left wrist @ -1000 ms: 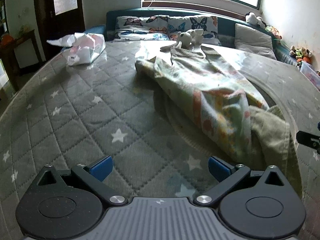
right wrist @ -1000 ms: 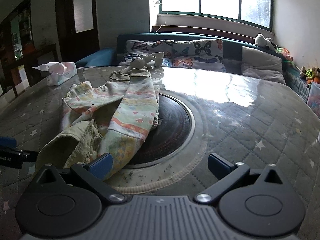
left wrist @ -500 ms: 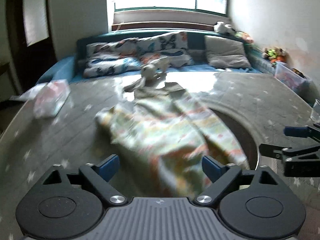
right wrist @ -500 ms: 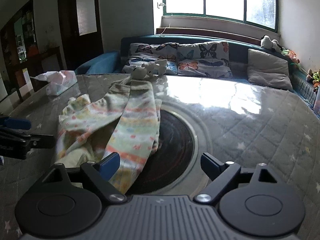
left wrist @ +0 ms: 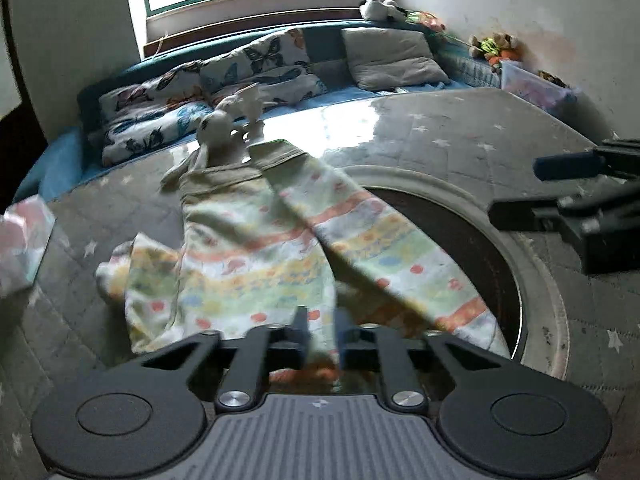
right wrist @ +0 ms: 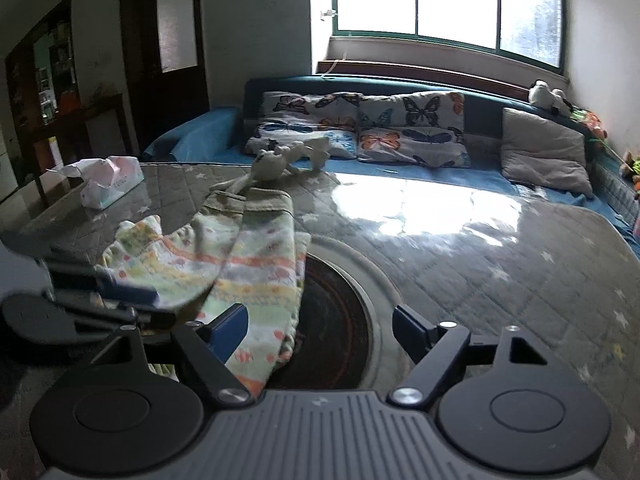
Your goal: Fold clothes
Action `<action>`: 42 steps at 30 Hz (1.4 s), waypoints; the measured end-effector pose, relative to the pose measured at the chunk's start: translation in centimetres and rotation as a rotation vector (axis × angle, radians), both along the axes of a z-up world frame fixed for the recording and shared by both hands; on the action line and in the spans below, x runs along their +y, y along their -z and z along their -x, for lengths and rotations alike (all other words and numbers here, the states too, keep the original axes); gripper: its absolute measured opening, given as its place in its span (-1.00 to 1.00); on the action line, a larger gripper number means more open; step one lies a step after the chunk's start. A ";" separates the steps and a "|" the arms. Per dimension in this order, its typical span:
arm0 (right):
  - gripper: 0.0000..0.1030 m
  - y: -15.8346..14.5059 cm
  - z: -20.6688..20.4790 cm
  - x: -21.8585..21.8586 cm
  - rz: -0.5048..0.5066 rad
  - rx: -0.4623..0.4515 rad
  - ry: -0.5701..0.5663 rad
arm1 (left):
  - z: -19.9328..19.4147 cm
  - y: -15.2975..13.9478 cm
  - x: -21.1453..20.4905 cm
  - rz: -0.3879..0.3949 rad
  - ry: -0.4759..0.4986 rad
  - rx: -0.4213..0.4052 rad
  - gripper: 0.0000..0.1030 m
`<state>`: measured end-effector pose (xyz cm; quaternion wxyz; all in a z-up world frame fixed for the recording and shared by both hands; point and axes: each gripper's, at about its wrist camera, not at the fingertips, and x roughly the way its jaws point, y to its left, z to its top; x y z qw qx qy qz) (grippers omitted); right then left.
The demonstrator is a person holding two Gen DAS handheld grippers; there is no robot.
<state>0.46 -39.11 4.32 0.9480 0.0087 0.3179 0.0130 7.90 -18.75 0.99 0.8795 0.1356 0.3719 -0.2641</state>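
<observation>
Lying crumpled on the quilted surface (right wrist: 500, 264) w/ one leg over the dark round inset (left wrist: 472, 240), the striped pants (left wrist: 256, 256) had their near hem clenched in the left tongs (left wrist: 322, 344), while the right tongs (right wrist: 320, 330), at approx 3 o'clock, gaped, gripping nothing.

Table (right wrist: 500, 264): round, w/ grey star-quilted cover under glossy clear sheet; dark round inset (right wrist: 336, 320) at centre. Striped kids' pants (right wrist: 240, 264) lie spread from inset's left edge outward, one leg overlapping inset. Plush rabbit (right wrist: 276, 164) touches pants' waistband on far side. Tissue pack (right wrist: 110, 182) well left of pants, near table edge.
</observation>
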 end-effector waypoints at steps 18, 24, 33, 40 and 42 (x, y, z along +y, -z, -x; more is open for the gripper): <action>0.36 2.9 -15.1 6.3 0.038 0.034 -0.164 | 1.1 -0.4 4.7 0.149 -0.088 0.021 -0.90; -0.22 4.8 -18.0 6.4 0.055 0.071 -0.127 | 1.1 -0.3 5.0 0.157 -0.095 0.036 -0.89; -0.97 2.9 -14.7 1.7 -0.005 -0.002 -0.010 | 1.2 -0.9 4.5 0.141 -0.099 0.027 -0.86; -0.98 0.5 -11.6 -1.3 -0.003 -0.062 0.056 | 0.1 -2.0 2.9 0.097 -0.081 -0.004 -0.60; -0.98 0.1 -10.6 -2.3 -0.012 -0.080 0.078 | -0.6 -2.3 2.1 0.074 -0.076 -0.017 -0.35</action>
